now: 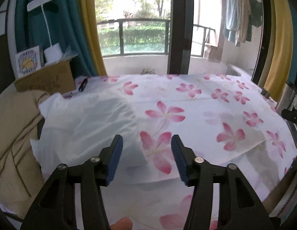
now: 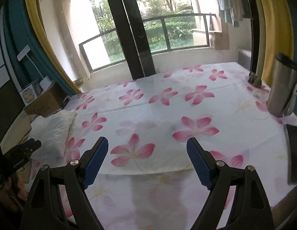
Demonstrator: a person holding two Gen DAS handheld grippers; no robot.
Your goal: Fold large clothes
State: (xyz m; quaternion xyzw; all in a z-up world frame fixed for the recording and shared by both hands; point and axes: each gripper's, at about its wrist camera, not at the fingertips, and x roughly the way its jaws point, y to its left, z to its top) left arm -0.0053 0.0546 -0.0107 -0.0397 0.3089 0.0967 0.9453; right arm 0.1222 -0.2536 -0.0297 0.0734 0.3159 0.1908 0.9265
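1. Left gripper (image 1: 146, 143): pitched down over the near part of the flowered sheet (image 1: 206, 103). Jaws spread apart, nothing between the blue pads (image 1: 114, 161), not touching fabric. A fingertip (image 1: 121, 224) shows at the bottom edge below the gripper body.
2. In the right wrist view the left gripper (image 2: 34, 143) shows at the far left edge, just beside the garment. Its jaw state can't be read from that angle.
3. White garment (image 1: 87, 118): folded, lying flat on the left part of the sheet, ahead and left of the left gripper. Long axis runs from the near-left edge away toward the cardboard box (image 1: 46, 76). Top surface blurred; one fold edge runs beside a pink flower print just ahead of the gripper tips.
4. The same white garment (image 2: 52, 130) in the right wrist view: a pale block at the left edge of the sheet, well apart from the right gripper.
5. Right gripper (image 2: 147, 143): also pitched down, over the near middle of the flowered sheet (image 2: 167, 105). Jaws wide apart, nothing held, only printed fabric visible between the pads (image 2: 96, 161).
6. Right side: metal flask (image 2: 282, 88) standing upright on the sheet; dark phone (image 2: 294, 153) lying flat near the right edge.
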